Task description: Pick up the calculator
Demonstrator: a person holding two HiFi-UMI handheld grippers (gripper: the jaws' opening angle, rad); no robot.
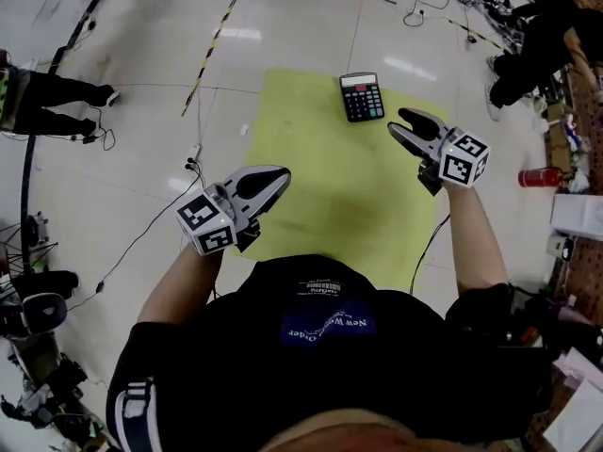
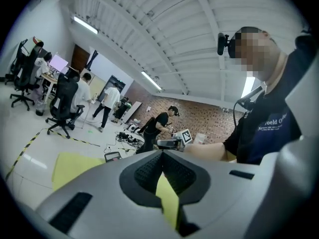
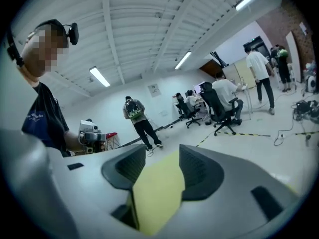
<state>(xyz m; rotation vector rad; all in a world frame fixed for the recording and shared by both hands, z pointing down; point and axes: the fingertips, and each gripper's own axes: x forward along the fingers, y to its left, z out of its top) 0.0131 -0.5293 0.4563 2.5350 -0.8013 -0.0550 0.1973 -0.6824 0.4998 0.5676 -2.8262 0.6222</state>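
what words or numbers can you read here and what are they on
"New W... Order": on the shirt patch, middle letters unclear.
White label above it: too small to read.
Keys of the calculator: too small to read.
Marker cubes: patterns only, no words.

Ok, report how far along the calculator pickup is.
Nothing is done yet: the calculator lies untouched on the yellow mat. In hand: the right gripper is open near it, nothing between its jaws; the left gripper is shut and empty. Left to do: close on the calculator and lift it.
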